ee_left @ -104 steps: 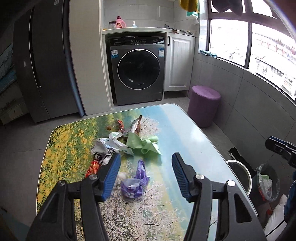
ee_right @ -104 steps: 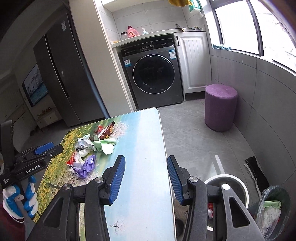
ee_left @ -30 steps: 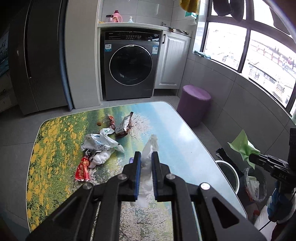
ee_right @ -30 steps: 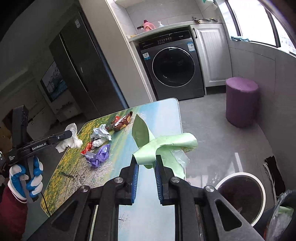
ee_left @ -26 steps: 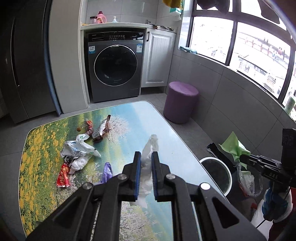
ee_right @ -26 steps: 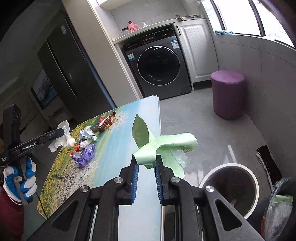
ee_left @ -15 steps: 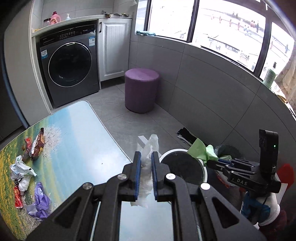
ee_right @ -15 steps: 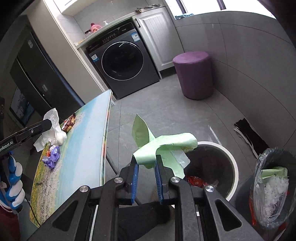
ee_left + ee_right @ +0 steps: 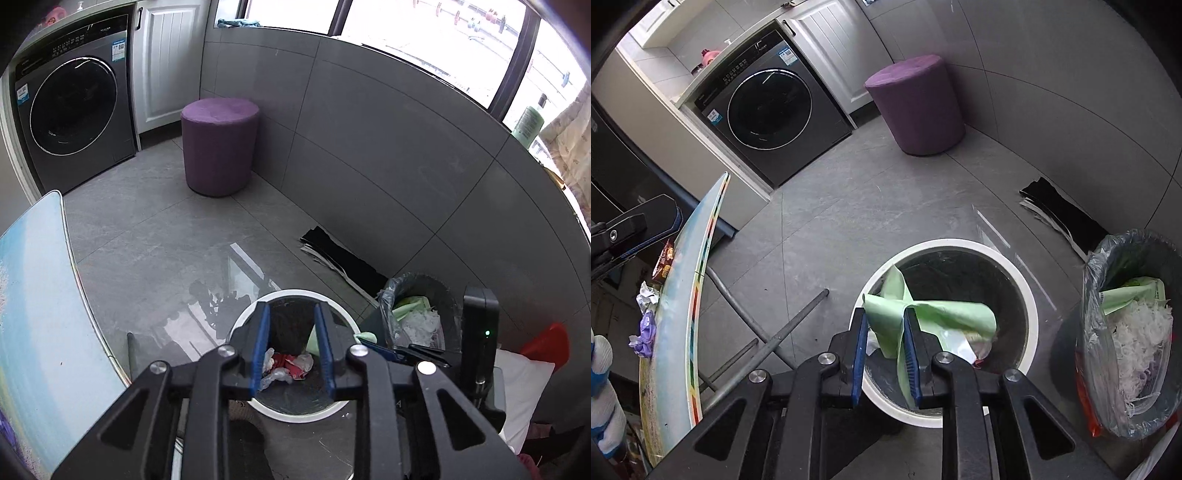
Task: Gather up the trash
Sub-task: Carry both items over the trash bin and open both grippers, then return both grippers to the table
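The left gripper [image 9: 291, 347] is hanging over the white-rimmed bin [image 9: 295, 413], its jaws having just been opening and now standing apart with nothing between them. The right gripper [image 9: 884, 347] is pinching the green wrapper [image 9: 923, 314] over the same bin. Crumpled trash [image 9: 288, 365] is lying inside. Farther off, the lined wastebasket [image 9: 1130, 332] and purple stool [image 9: 219, 144] are standing.

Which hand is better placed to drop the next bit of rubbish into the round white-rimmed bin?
The right. Its gripper holds the green wrapper, seemingly right over the white-rimmed bin. The left gripper, whose jaws have just been opening, has nothing between them.
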Tool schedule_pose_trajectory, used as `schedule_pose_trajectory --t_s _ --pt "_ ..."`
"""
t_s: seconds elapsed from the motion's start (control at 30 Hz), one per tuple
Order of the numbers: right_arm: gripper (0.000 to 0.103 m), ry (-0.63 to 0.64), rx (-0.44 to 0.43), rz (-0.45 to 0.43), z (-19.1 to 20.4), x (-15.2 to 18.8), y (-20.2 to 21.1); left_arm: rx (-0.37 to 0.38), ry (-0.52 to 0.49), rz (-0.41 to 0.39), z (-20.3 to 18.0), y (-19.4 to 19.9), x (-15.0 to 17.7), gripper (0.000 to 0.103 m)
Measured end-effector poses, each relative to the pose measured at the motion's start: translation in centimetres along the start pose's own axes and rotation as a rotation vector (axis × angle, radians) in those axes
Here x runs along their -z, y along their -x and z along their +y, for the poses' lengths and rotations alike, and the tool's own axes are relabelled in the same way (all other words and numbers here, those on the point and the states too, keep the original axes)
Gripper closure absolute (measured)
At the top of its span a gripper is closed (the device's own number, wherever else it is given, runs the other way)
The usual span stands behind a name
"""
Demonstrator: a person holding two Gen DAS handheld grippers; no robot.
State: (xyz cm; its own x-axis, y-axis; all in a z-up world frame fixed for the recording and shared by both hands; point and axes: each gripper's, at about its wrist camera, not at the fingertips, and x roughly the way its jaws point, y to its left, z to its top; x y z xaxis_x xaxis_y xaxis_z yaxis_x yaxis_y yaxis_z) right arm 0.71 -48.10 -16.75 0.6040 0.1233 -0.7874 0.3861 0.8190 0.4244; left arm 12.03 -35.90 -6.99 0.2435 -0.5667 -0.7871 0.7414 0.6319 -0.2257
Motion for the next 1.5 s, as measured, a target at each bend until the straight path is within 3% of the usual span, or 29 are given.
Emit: schedule_pose_trajectory --t_s 0.07,0.33,0.5,0.63,1.07,1.5 --pt "0.080 -0.010 0.012 0.005 -0.5 0.2 -0.3 0.022 0.006 -0.002 -0.1 -0.2 0.0 0.061" --pt "0.064 -0.028 0.026 -0.006 -1.0 0.5 0.3 -0.018 -0.009 -0.025 0.2 1.5 0.6 0.060" --pt "0.063 -0.004 0.022 -0.045 0.3 0.3 2.3 -0.063 -0.009 -0.062 0.8 3.6 1.4 0.058" --pt "0.061 0.027 0.019 -0.088 2.0 0.1 4.4 -0.116 -0.007 -0.102 1.3 5.9 2.1 0.048" --pt "0.061 0.217 -0.072 -0.204 12.6 -0.2 10.4 -0.241 0.075 -0.260 6.2 16.7 5.5 0.047" --pt "0.061 0.429 -0.205 -0.229 24.7 0.9 12.1 -0.443 0.235 -0.383 16.9 28.6 12.5 0.047"
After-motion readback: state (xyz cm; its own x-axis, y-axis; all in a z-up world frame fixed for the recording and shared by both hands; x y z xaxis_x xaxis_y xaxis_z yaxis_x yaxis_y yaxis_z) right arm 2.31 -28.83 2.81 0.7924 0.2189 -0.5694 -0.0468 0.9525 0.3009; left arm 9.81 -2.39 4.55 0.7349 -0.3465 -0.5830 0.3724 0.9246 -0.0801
